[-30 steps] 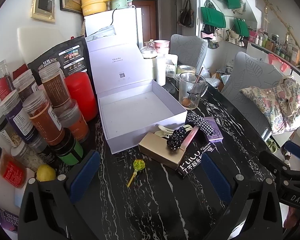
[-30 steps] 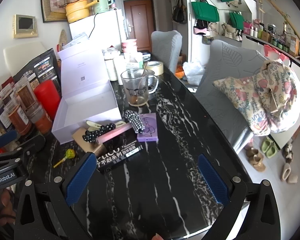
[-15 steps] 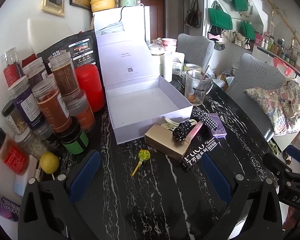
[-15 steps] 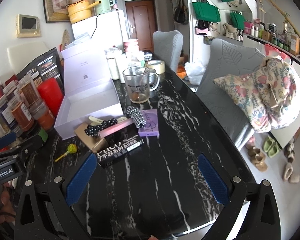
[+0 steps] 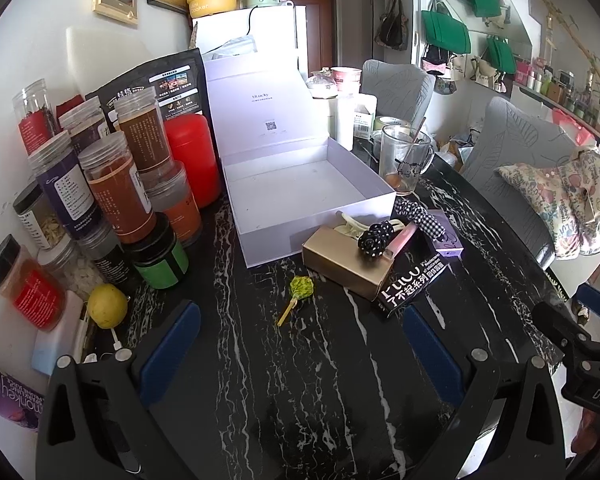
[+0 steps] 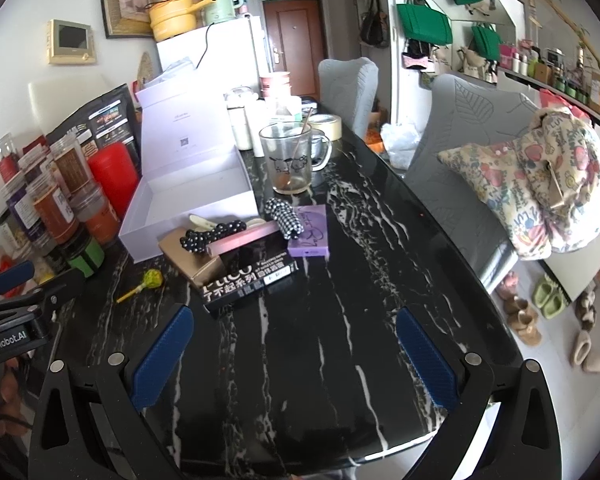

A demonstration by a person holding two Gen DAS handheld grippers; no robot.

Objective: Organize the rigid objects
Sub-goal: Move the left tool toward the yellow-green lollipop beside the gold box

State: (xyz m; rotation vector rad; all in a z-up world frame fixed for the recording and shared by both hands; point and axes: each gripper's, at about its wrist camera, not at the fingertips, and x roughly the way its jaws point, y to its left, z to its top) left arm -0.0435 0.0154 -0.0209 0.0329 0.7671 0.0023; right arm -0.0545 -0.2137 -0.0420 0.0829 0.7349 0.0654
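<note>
The table (image 6: 340,280) looks like shiny black stone with white lines in it; the white box (image 5: 300,184) looks like smooth matt card; the gold box (image 5: 340,264) has a soft metal shine; the black box (image 6: 248,280) looks like glossy card with white letters; the purple box (image 6: 310,232) looks like matt card; the mug (image 6: 286,160) is clear glass; the jars (image 5: 116,184) are clear plastic with ridged lids; the pillow (image 6: 540,192) is soft printed cloth; the pads (image 6: 162,354) on the gripper fingers look like bumpy blue rubber; the finger frames look like matt black plastic.
</note>
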